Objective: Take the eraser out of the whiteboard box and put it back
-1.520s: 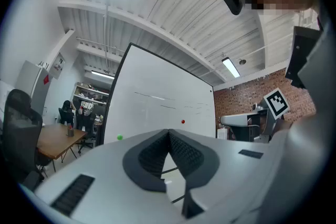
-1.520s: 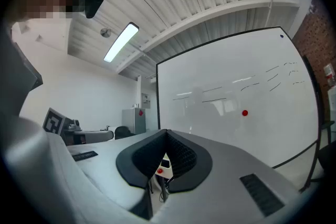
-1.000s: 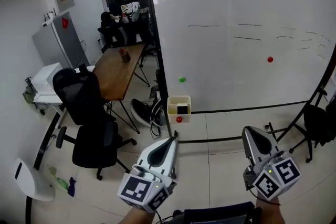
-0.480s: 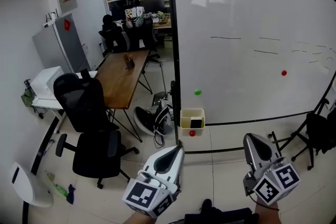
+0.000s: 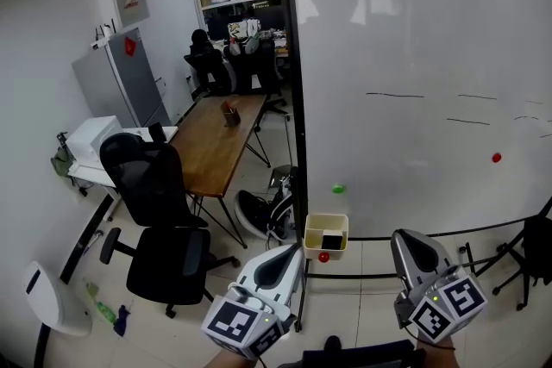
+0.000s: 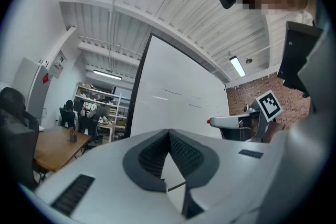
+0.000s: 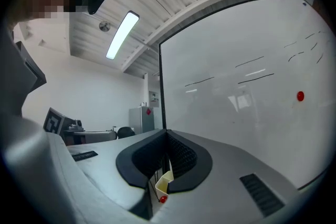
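A yellow whiteboard box (image 5: 326, 233) hangs at the lower left corner of the whiteboard (image 5: 414, 82). The black eraser (image 5: 331, 242) sits inside it, and a red magnet (image 5: 323, 256) is just below. My left gripper (image 5: 290, 251) is shut and empty, low in the head view, short of the box and to its left. My right gripper (image 5: 404, 237) is also shut and empty, to the right of the box. In the right gripper view the box (image 7: 164, 181) shows through the gap under the closed right gripper (image 7: 167, 134). In the left gripper view the left gripper (image 6: 169, 132) points past the board.
A black office chair (image 5: 159, 215) and a wooden table (image 5: 220, 138) stand left of the board's black frame post (image 5: 295, 99). Shoes and bags (image 5: 259, 215) lie by its foot. A green magnet (image 5: 338, 189) and a second red one (image 5: 496, 158) stick to the board.
Both grippers have moved closer to the whiteboard. The yellow box has grown and slid lower and to the right in the head view. Both pairs of jaws stay shut.
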`<action>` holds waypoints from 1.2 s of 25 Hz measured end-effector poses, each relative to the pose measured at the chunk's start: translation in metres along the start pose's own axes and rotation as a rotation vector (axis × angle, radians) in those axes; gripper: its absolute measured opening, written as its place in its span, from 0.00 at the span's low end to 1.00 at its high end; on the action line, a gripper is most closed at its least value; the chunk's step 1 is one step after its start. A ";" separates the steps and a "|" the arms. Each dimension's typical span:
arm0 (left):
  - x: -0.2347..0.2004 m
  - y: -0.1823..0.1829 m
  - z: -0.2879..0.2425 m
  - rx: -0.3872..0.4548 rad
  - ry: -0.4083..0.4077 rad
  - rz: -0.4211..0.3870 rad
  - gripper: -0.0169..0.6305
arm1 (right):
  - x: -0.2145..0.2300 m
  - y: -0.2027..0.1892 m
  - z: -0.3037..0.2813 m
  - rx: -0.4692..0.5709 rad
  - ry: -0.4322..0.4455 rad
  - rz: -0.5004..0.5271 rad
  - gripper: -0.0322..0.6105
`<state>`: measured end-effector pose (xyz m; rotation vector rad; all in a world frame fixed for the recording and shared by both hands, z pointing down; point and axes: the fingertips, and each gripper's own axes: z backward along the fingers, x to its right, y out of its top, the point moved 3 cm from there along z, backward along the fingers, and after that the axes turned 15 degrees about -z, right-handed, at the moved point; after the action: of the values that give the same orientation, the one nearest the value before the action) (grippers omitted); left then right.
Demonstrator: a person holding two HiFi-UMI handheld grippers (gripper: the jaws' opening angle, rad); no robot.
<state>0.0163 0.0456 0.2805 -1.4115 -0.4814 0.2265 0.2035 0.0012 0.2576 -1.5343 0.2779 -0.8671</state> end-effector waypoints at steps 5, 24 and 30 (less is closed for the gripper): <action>-0.012 -0.006 -0.049 -0.021 0.023 -0.001 0.07 | 0.037 0.015 -0.036 -0.008 0.056 -0.011 0.09; -0.108 -0.037 -0.119 -0.027 0.021 -0.022 0.07 | 0.075 0.009 -0.152 0.008 0.040 -0.016 0.09; -0.164 -0.047 -0.117 -0.017 -0.034 -0.024 0.07 | 0.052 -0.008 -0.193 0.027 -0.043 -0.009 0.09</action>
<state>-0.0826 -0.1361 0.2864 -1.4195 -0.5290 0.2284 0.1097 -0.1750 0.2696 -1.5280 0.2275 -0.8411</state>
